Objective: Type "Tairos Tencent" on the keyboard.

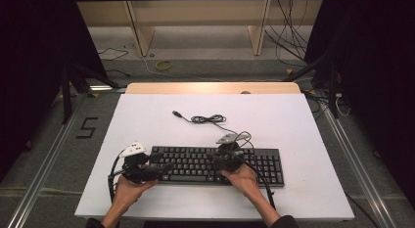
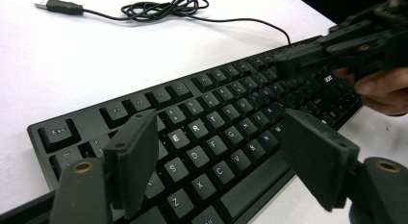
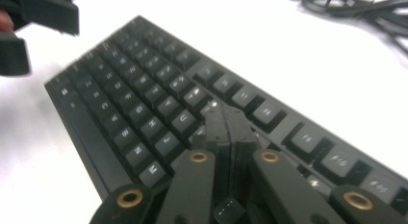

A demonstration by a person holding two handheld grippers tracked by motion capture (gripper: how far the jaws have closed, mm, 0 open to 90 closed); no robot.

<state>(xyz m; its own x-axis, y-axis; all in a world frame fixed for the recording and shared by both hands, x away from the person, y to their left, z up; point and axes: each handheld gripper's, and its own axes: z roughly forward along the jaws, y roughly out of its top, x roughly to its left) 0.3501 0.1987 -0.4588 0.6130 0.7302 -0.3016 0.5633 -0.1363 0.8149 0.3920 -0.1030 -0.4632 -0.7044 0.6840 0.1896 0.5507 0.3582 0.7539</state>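
Keyboard near the desk's front edge in the high view, left gripper with jaws spread wide over its letter keys, right gripper with jaws pressed together, tips on the keys, holding nothing.

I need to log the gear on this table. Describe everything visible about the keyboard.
The keyboard is a black full-size board, plastic by the look, with pale key legends. It lies flat on the white table, near the front edge. Its thin black cable runs back to a loose coil and ends in a free USB plug. The left gripper, open, hangs over its left end; the right gripper, shut, points down at the middle keys.
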